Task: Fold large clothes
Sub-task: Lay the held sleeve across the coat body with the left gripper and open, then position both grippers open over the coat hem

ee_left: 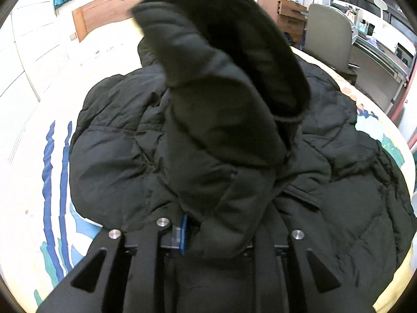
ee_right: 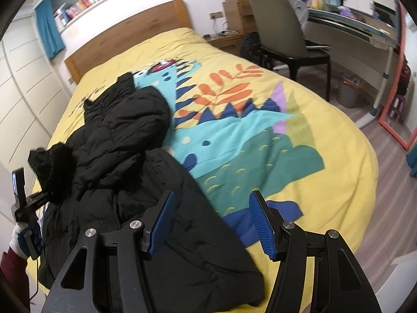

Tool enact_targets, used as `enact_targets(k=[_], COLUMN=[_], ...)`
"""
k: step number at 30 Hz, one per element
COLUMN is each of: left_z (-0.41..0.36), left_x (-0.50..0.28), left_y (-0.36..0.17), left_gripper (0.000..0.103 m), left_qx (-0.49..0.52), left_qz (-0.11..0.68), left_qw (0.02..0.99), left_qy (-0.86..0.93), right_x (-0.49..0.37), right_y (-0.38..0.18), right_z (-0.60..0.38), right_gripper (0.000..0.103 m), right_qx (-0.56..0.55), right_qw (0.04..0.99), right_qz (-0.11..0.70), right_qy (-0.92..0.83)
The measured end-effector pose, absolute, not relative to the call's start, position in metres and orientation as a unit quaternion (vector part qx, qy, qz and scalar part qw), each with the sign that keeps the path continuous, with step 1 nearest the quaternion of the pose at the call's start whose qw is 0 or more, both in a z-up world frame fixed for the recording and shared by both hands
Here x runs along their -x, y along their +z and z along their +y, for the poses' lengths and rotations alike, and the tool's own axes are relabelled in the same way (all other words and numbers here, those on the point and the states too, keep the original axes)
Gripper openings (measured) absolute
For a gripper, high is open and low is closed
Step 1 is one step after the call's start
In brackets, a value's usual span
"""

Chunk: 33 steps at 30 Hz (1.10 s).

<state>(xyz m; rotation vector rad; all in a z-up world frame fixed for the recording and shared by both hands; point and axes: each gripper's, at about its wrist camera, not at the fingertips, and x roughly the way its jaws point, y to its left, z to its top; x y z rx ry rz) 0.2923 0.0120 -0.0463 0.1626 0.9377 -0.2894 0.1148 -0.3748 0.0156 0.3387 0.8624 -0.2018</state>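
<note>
A large black puffer jacket (ee_right: 117, 140) lies bunched on the left side of a bed with a yellow dinosaur cover (ee_right: 325, 130). My left gripper (ee_left: 208, 234) is shut on the jacket's hood (ee_left: 221, 104), which hangs lifted in front of its camera and hides the fingertips. The jacket's body (ee_left: 117, 156) spreads below it. In the right wrist view the left gripper (ee_right: 41, 198) shows at the far left, holding the hood (ee_right: 52, 167). My right gripper (ee_right: 211, 224) is open and empty, its blue pads (ee_right: 163, 221) above the jacket's near hem.
A wooden headboard (ee_right: 130, 34) stands at the far end of the bed. A chair (ee_right: 281, 34), a desk (ee_right: 351, 26), a bin (ee_right: 349, 91) and a wooden cabinet (ee_right: 237, 15) stand to the right on the wood floor. White wardrobes (ee_right: 23, 83) line the left.
</note>
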Motion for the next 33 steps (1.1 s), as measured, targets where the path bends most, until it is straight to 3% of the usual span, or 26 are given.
enact_targets(k=[8,11,18,33], left_z=[0.018,0.024,0.03,0.073], left_x=[-0.276,-0.279,-0.284,-0.257], left_y=[-0.038,-0.032,-0.032,0.002], left_gripper=[0.026,0.035,0.036,0.036], left_qx=[-0.083,-0.057,-0.011,-0.014], left_qz=[0.453,0.456,0.466,0.446], left_qw=[0.873,0.871,0.863,0.864], left_qy=[-0.16,-0.175,-0.196,-0.233], right_x=[-0.148,-0.165,-0.191,-0.231], right_y=[0.013,0.012,0.017,0.034], right_z=[-0.324,-0.304,-0.259,-0.187], right_gripper=[0.059,0.059,0.059,0.059], right_qx=[-0.118,-0.104,-0.079,-0.029], right_qw=[0.892,0.892,0.894,0.894], right_qz=[0.435,0.44,0.44,0.433], right_qy=[-0.042,-0.016,0.034,0.111])
